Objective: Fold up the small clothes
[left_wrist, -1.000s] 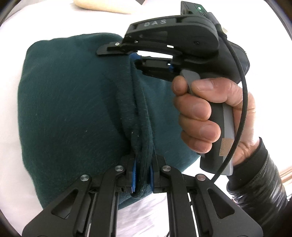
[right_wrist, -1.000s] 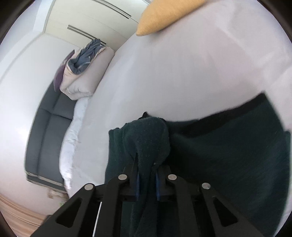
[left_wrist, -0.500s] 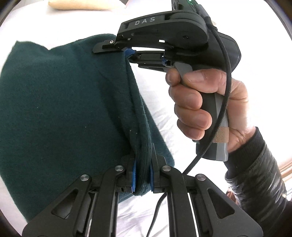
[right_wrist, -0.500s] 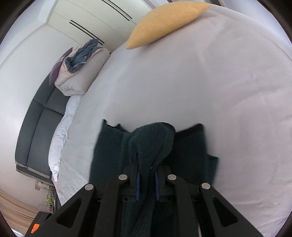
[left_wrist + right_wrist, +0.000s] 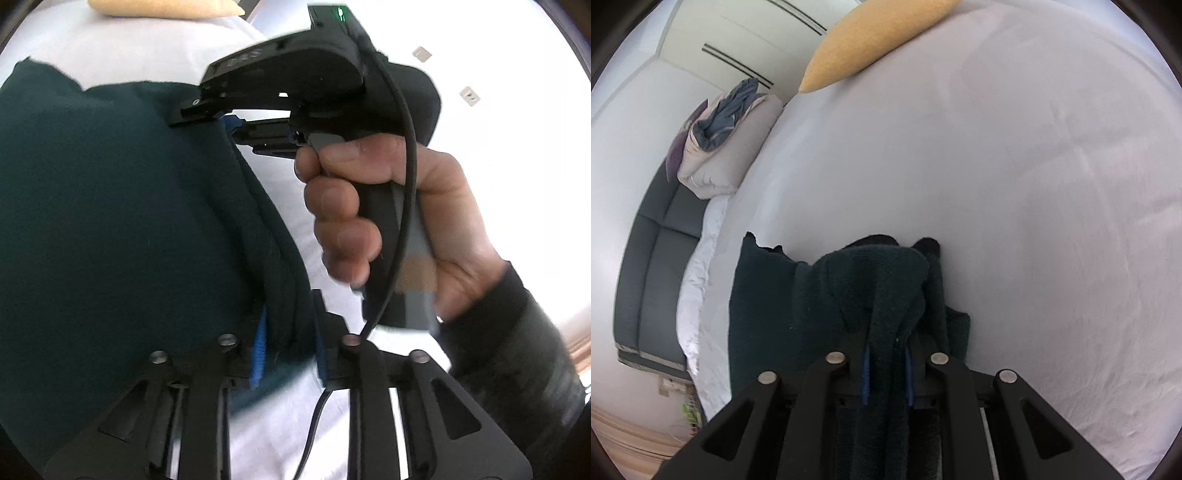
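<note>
A dark green fleece garment (image 5: 110,229) hangs between my two grippers above a white bed (image 5: 1015,192). My left gripper (image 5: 290,347) is shut on a bunched edge of it, the cloth filling the gap between the blue pads. My right gripper (image 5: 886,373) is shut on another bunched part of the garment (image 5: 871,288), which drapes over its fingers. In the left wrist view the right gripper (image 5: 221,114) shows at the top, held by a hand (image 5: 388,206), its fingers clamped on the garment's upper edge. The garment's lower part is hidden.
A yellow pillow (image 5: 879,40) lies at the far end of the bed and also shows in the left wrist view (image 5: 162,7). A folded duvet with clothes (image 5: 720,147) sits on a dark grey sofa (image 5: 653,258) at the left. A black cable (image 5: 402,206) runs from the right gripper.
Both grippers have lifted the garment higher off the bed, still shut on it. The hanging cloth has swung and bunched narrower in the right wrist view.
</note>
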{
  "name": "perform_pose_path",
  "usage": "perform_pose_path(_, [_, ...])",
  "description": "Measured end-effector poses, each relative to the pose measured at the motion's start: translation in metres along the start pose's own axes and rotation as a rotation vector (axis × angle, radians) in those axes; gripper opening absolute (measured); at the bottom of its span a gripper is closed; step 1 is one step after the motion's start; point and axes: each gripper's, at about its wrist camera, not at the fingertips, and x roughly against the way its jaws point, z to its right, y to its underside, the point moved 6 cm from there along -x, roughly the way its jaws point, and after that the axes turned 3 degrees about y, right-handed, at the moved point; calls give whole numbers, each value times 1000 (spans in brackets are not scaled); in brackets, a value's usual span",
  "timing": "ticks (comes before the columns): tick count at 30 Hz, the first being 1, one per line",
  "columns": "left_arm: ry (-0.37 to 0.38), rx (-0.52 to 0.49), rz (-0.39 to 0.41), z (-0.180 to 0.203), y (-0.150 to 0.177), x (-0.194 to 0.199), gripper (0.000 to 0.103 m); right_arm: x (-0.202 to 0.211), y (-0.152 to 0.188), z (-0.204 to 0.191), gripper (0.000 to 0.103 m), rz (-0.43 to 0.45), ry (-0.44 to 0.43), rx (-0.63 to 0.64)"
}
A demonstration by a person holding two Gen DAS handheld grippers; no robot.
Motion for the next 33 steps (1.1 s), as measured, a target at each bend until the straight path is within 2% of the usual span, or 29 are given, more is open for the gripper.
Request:
perform_pose_path(1, [5, -26, -16, 4, 6, 6, 35, 3, 3, 1, 20, -6, -24, -17])
perform_pose_path(2, [-3, -59, -19, 4, 15, 22, 53, 5, 6, 0, 25, -18, -42, -31])
perform_pose_path(3, [-1, -64, -4, 3, 21, 35, 58, 9, 11, -1, 27, -32, -62, -37])
perform_pose_path(6, [53, -69, 57, -6, 32, 85, 59, 25, 32, -8, 39, -30, -105, -34])
perform_pose_path(8, [25, -79, 107, -20, 36, 112, 61, 34, 52, -11, 44, -45, -134, -38])
perform_pose_path(13, [-49, 31, 157, -84, 23, 142, 61, 56, 105, -12, 44, -56, -129, -59])
perform_pose_path(15, [-48, 29, 155, -92, 19, 144, 61, 63, 121, -9, 43, -42, -130, -87])
perform_pose_path(16, [-54, 21, 146, -94, 18, 144, 61, 65, 128, -7, 36, -37, -124, -100])
perform_pose_path(17, [-70, 10, 133, -98, 17, 142, 61, 65, 132, -5, 22, -35, -116, -107])
perform_pose_path(18, [-83, 5, 118, -97, 18, 139, 61, 62, 138, -2, 15, -46, -90, -113])
perform_pose_path(19, [-95, 0, 99, -99, 17, 135, 61, 61, 141, 1, 13, -47, -79, -129])
perform_pose_path(22, [-118, 6, 56, -107, 24, 128, 60, 67, 147, 2, 12, -38, -105, -177])
perform_pose_path(24, [-141, 1, 41, -108, 24, 127, 56, 73, 154, -4, 12, -39, -129, -175])
perform_pose_path(27, [-163, 14, 17, -121, 26, 128, 43, 64, 163, 5, 11, -62, -119, -193])
perform_pose_path(28, [-165, 20, 18, -124, 27, 131, 36, 59, 164, 11, 11, -67, -135, -215])
perform_pose_path(31, [-146, 32, 20, -132, 23, 140, 35, 52, 161, 24, 9, -57, -219, -265])
perform_pose_path(33, [-148, 24, 23, -125, 29, 138, 35, 56, 161, 22, 10, -55, -237, -257])
